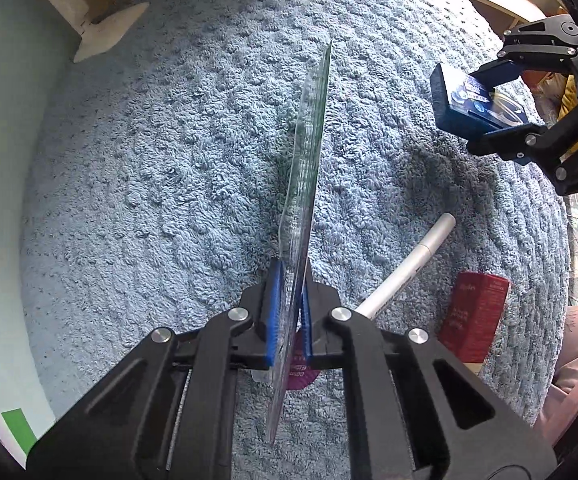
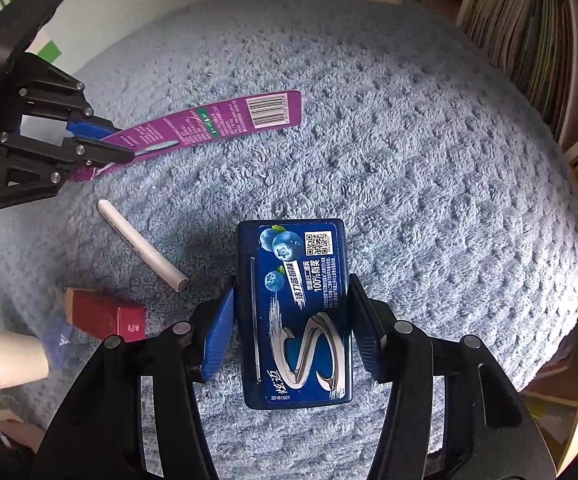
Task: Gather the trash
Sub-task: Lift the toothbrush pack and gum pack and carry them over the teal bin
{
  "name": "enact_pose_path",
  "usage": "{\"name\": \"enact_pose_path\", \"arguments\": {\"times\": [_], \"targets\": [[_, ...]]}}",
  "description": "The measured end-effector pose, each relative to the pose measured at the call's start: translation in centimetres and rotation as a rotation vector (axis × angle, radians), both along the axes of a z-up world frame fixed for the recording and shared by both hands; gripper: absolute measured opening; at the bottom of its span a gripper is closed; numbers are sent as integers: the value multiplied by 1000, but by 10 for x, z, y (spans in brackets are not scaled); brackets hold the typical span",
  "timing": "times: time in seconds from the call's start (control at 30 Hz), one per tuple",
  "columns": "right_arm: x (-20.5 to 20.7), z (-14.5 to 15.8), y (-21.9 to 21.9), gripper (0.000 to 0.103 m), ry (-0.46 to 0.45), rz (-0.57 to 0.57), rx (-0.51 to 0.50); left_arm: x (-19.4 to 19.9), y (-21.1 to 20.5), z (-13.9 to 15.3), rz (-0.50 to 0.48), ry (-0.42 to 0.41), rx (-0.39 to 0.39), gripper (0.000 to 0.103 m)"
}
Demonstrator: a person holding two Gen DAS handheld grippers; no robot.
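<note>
My left gripper [image 1: 289, 316] is shut on a flat purple blister pack [image 1: 305, 152], seen edge-on in the left wrist view and held above the blue rug. In the right wrist view the pack [image 2: 225, 120] shows its barcode, with the left gripper [image 2: 117, 140] clamped on its near end. My right gripper [image 2: 293, 320] is shut on a dark blue gum box [image 2: 295, 312] with blueberry print. In the left wrist view that box [image 1: 465, 100] sits in the right gripper [image 1: 489, 108] at the upper right.
On the fluffy blue rug [image 2: 409, 160] lie a white pen [image 2: 141, 244], a red carton [image 2: 107, 314] and a white paper cup [image 2: 13, 356]. The pen [image 1: 405, 268] and carton [image 1: 475, 316] also show in the left wrist view. Bookshelves [image 2: 529, 40] stand on the right.
</note>
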State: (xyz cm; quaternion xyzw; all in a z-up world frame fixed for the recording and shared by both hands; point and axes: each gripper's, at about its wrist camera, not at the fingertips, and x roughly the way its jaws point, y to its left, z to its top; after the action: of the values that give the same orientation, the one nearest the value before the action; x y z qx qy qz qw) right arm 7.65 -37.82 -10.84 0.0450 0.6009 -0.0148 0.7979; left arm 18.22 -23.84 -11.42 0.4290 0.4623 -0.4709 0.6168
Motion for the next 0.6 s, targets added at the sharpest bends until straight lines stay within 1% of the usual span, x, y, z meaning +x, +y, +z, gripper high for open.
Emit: {"name": "enact_pose_path", "arguments": {"times": [0.1, 0.17, 0.27, 0.43, 0.6], "targets": [[-7, 10, -2, 54, -16, -4, -4, -13, 7, 11, 6, -34, -8, 7], [-16, 18, -4, 54, -32, -8, -7, -21, 9, 21, 3, -42, -20, 7], [-38, 31, -6, 54, -51, -14, -9, -31, 10, 32, -9, -73, -32, 7], [-67, 48, -8, 54, -85, -39, -13, -50, 6, 56, -25, -100, -58, 7], [-104, 64, -15, 54, -111, -83, -22, -81, -5, 75, -71, -142, -74, 7]]}}
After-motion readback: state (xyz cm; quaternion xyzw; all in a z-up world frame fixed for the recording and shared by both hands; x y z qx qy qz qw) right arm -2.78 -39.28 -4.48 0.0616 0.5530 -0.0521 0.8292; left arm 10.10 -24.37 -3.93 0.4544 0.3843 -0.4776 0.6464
